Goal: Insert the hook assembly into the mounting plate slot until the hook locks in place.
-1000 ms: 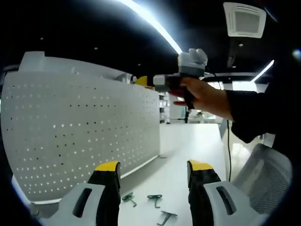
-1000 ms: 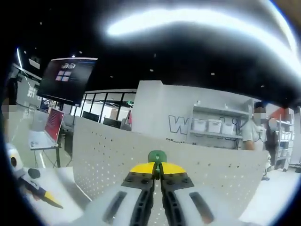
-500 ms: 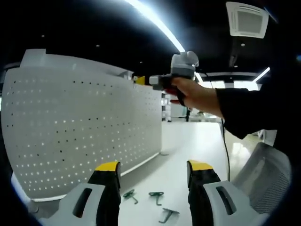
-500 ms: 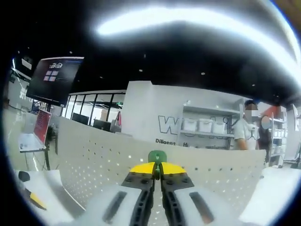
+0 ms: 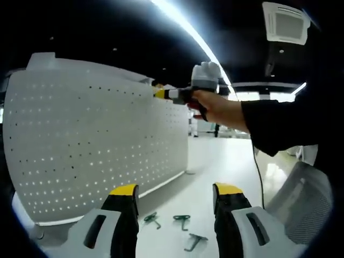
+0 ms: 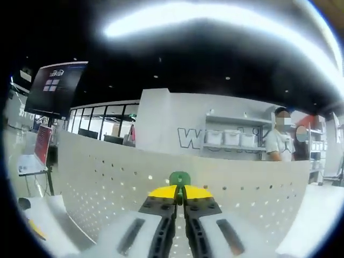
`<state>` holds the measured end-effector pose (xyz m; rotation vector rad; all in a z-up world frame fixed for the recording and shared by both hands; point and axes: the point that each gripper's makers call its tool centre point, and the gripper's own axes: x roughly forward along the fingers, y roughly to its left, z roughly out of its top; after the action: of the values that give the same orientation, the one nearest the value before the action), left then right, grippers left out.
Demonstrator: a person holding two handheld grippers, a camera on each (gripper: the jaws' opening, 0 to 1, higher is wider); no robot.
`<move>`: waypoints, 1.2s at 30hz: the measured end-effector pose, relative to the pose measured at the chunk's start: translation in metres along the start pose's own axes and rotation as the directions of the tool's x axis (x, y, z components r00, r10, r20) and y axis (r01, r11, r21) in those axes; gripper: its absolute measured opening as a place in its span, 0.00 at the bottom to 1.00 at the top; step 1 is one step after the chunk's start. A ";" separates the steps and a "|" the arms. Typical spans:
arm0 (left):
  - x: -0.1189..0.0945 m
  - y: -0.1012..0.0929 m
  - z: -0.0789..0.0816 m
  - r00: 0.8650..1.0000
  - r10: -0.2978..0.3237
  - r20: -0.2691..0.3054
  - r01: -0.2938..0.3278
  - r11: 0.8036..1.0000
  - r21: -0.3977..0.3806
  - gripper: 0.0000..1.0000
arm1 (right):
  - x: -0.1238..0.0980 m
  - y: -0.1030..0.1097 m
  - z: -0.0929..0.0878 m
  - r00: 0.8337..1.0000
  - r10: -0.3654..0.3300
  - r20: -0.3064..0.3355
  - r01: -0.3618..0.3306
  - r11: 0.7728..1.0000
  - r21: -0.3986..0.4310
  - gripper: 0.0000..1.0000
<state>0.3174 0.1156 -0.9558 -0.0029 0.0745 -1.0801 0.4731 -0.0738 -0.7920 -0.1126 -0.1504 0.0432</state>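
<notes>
A white perforated mounting plate (image 5: 102, 134) stands upright on the table at the left of the left gripper view. My left gripper (image 5: 176, 194) is open near the table, with nothing between its yellow-tipped jaws. Below it three green hooks (image 5: 181, 219) lie loose on the white table. My right gripper (image 5: 159, 93), held in a hand, reaches to the plate's upper edge. In the right gripper view the right gripper (image 6: 180, 192) is shut on a green hook (image 6: 179, 178), close in front of the mounting plate (image 6: 107, 183).
A white table (image 5: 215, 166) stretches away to the right of the plate. A mesh chair back (image 5: 301, 199) is at the right. A dark sleeve (image 5: 279, 118) crosses the upper right. A person (image 6: 279, 148), shelves and a screen (image 6: 54, 88) stand behind the plate.
The right gripper has moved left and closer to the plate's upper edge; the plate looms larger in the right gripper view. The left gripper stays open over the loose hooks.
</notes>
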 end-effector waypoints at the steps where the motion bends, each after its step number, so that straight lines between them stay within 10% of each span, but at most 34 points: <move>1: 0.000 0.000 0.000 1.000 0.001 0.000 -0.001 1.000 0.000 0.56 | 0.001 0.000 -0.001 1.000 -0.001 -0.002 0.001 1.000 0.002 0.01; 26: 0.001 0.000 -0.007 1.000 -0.011 -0.018 0.011 1.000 -0.010 0.55 | 0.014 -0.005 -0.013 0.999 -0.026 -0.029 0.025 1.000 -0.019 0.01; 36: 0.002 0.000 -0.008 1.000 -0.015 -0.020 0.015 1.000 -0.012 0.55 | 0.014 0.000 -0.015 0.996 -0.063 -0.060 0.050 0.980 -0.194 0.02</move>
<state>0.3174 0.1141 -0.9636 -0.0030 0.0990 -1.0944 0.4893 -0.0751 -0.8048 -0.3029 -0.0913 -0.0323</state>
